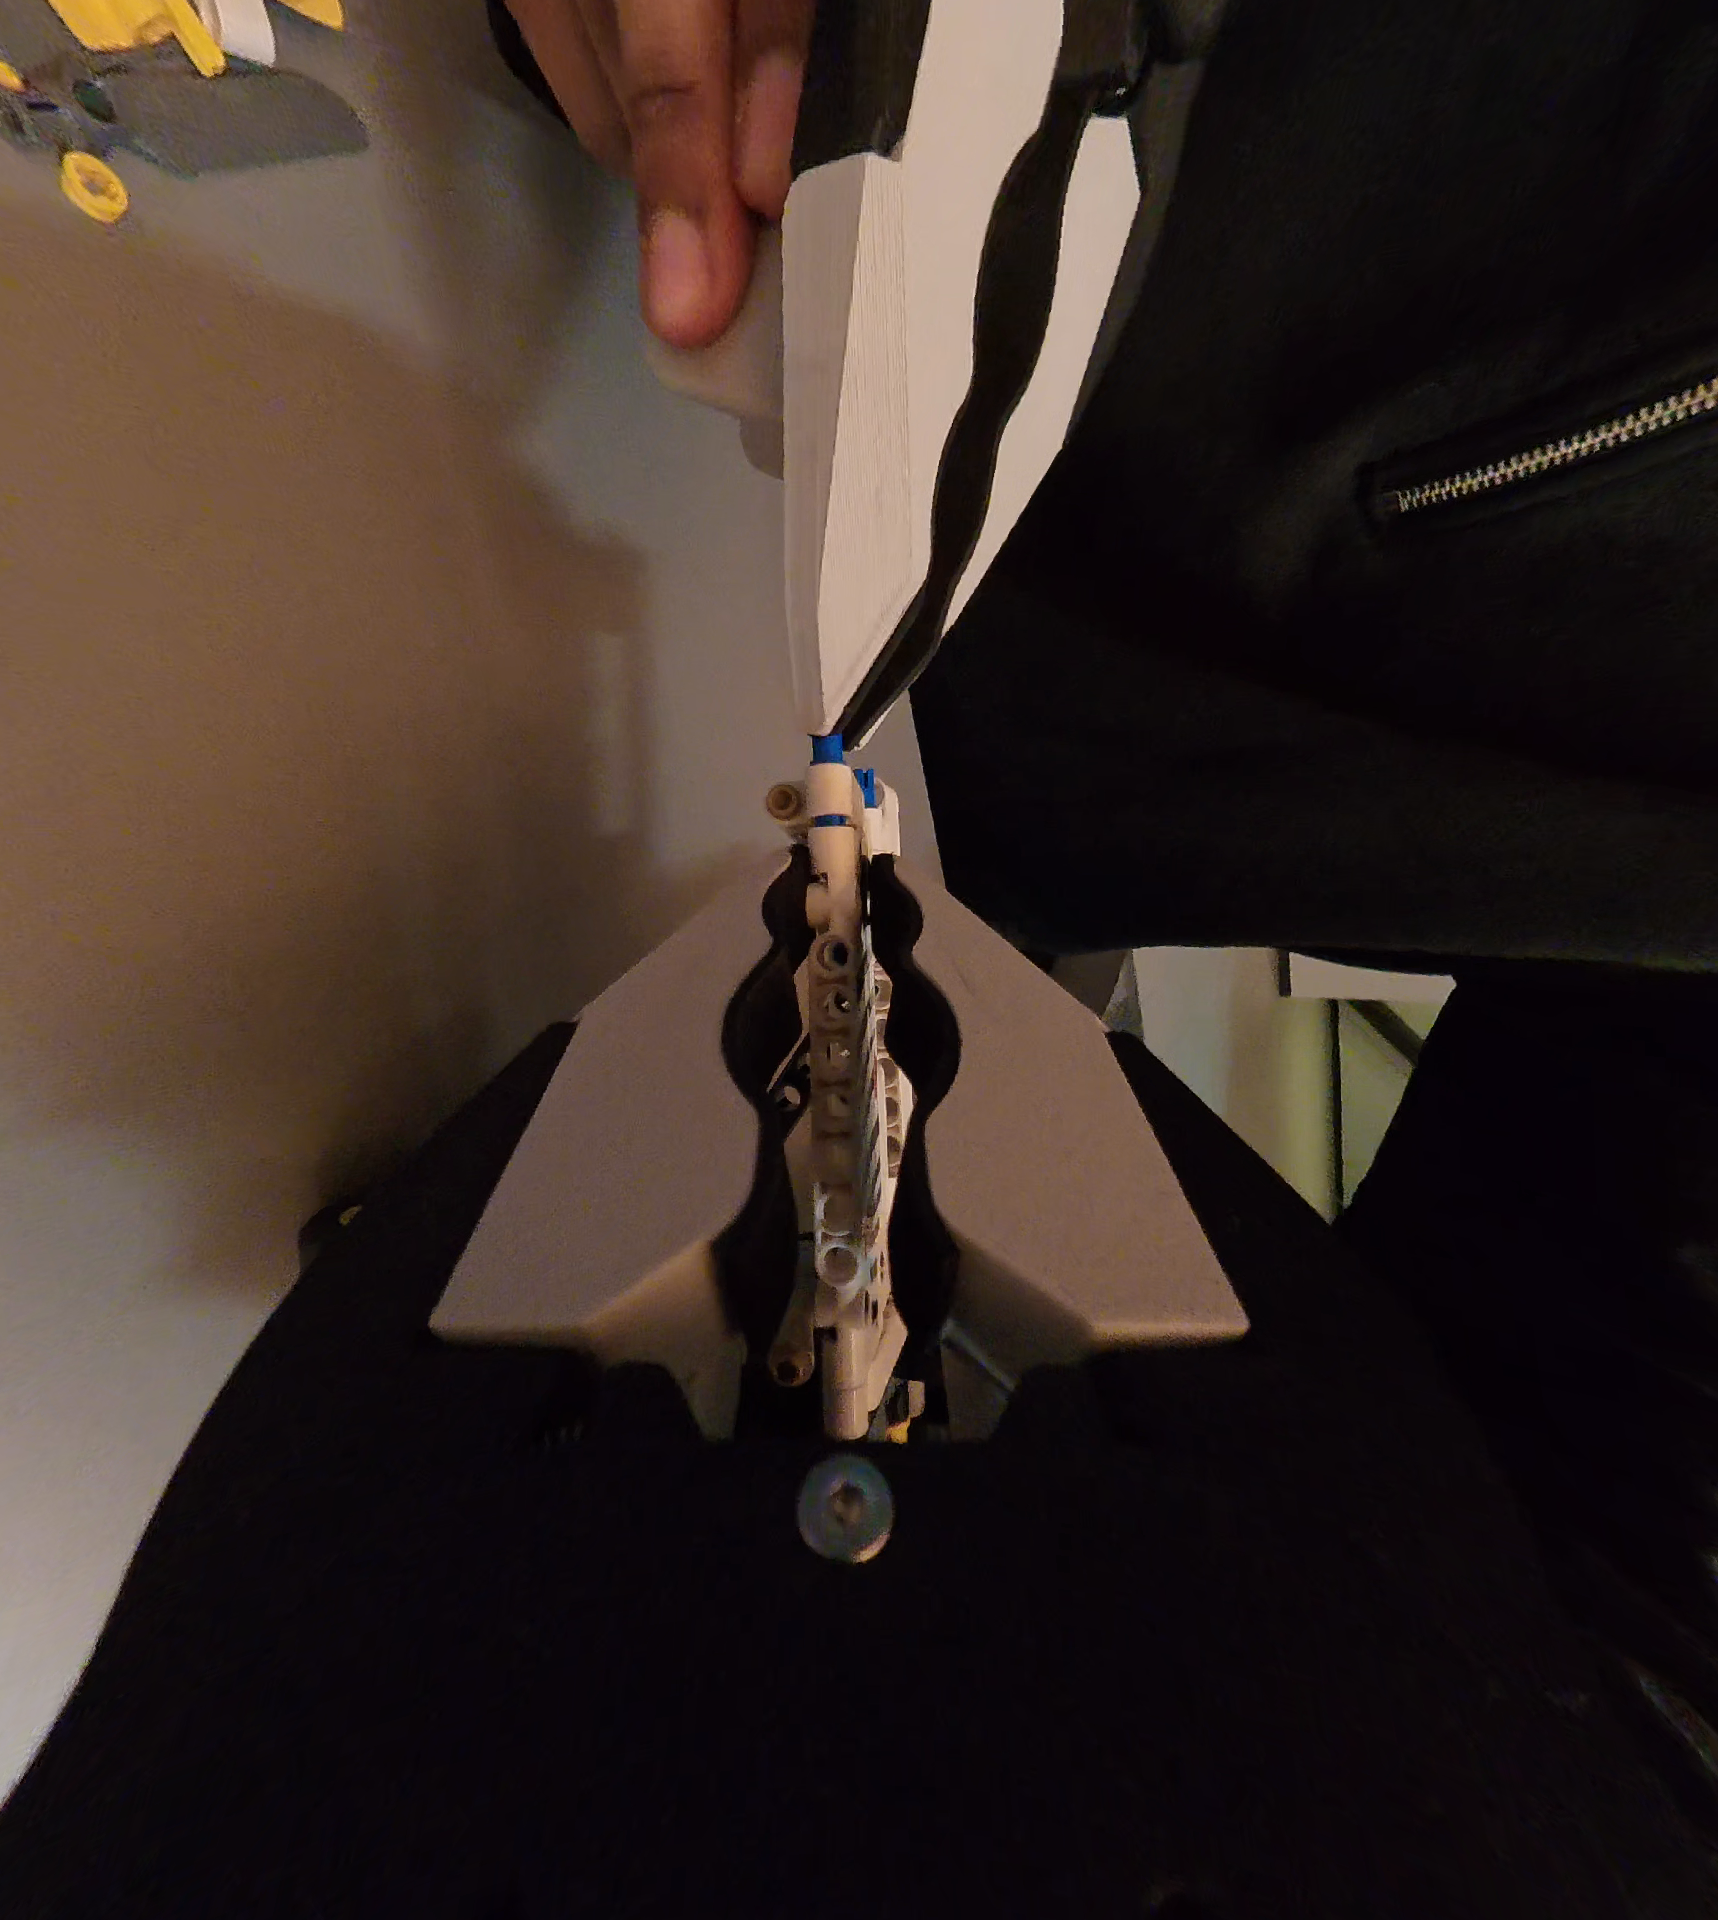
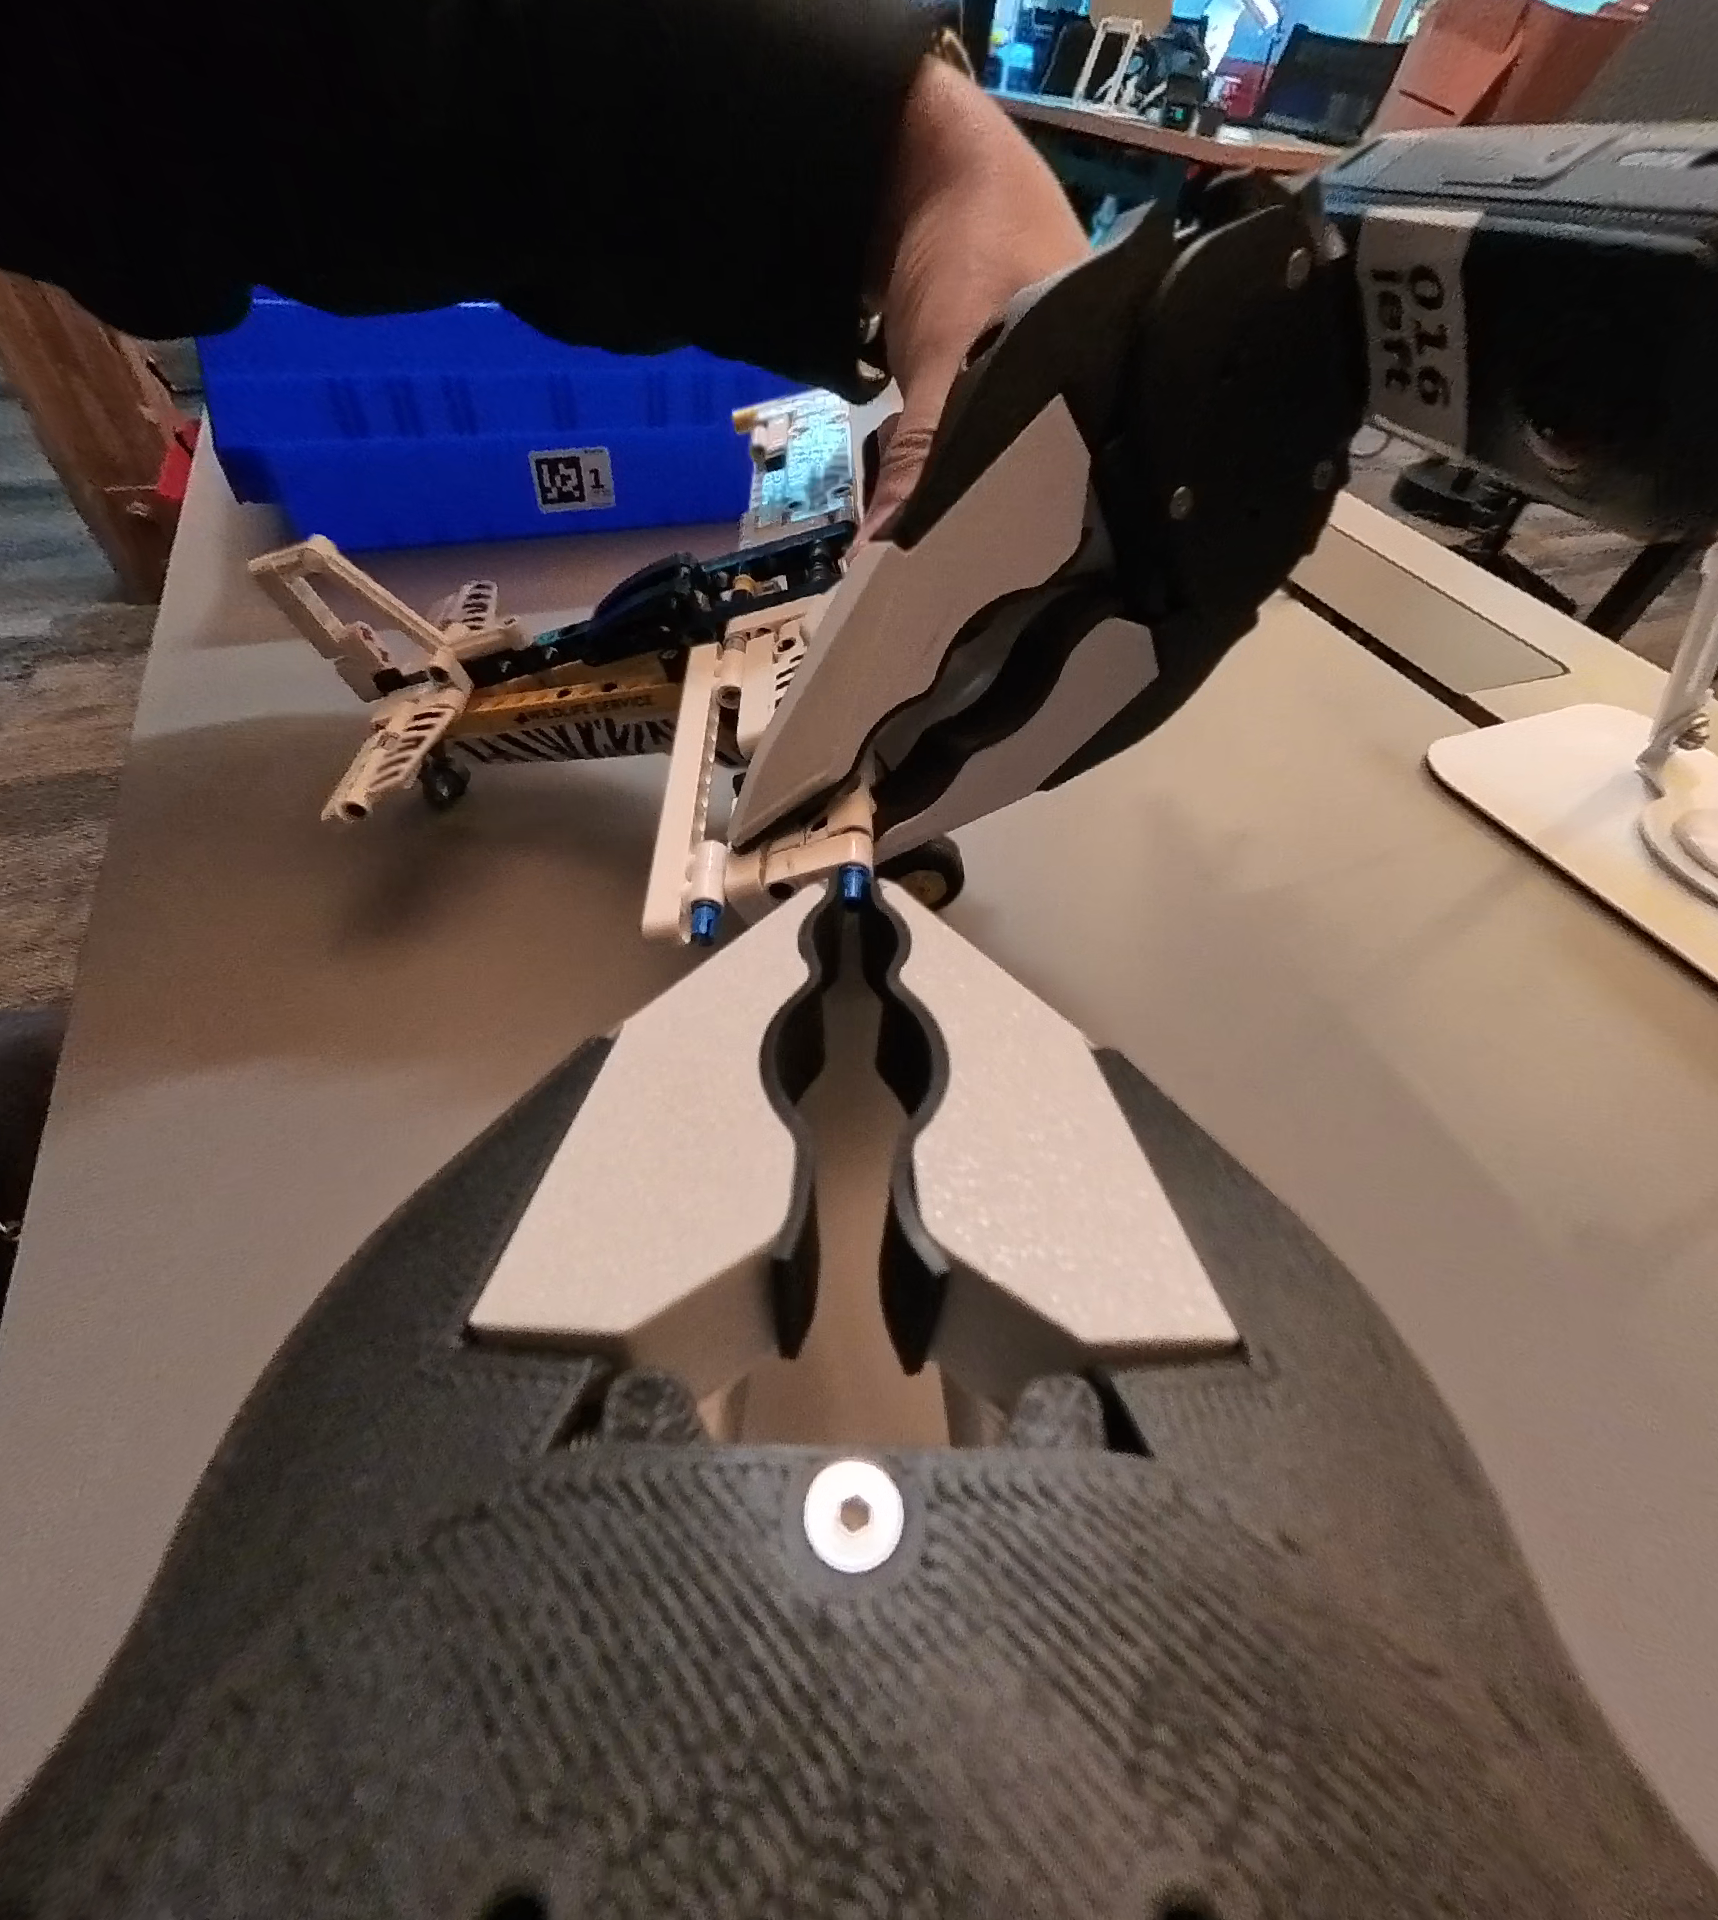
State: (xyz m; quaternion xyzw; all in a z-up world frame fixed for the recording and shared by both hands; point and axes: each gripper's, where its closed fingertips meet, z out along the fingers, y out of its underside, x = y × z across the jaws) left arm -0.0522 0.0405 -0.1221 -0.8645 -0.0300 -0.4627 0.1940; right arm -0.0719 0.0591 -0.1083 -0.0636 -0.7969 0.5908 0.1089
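Observation:
My left gripper (image 1: pixel 839 873) is shut on a white beam frame (image 1: pixel 834 1039) of a building-toy model, which runs lengthwise between its pads. In the right wrist view the left gripper (image 2: pixel 813 821) comes in from the upper right and holds that frame (image 2: pixel 699 748) over the table. My right gripper (image 2: pixel 847 920) is shut on a blue pin (image 2: pixel 850 888) that sticks out of the frame's near corner. In the left wrist view the right gripper (image 1: pixel 831 727) comes down from above onto the same pin (image 1: pixel 827 748). A second blue pin (image 2: pixel 701 920) sits in the frame's other corner.
A toy plane (image 2: pixel 543 686) with a striped body stands on the grey table (image 2: pixel 1250 1039) behind the frame, with a black wheel (image 2: pixel 933 873) nearby. A blue bin (image 2: pixel 481 447) stands farther back, and a white stand base (image 2: pixel 1603 821) at the right. Yellow and grey parts (image 1: pixel 107 104) lie at the left view's top left. Both grippers' tips are close together, under 4 cm apart.

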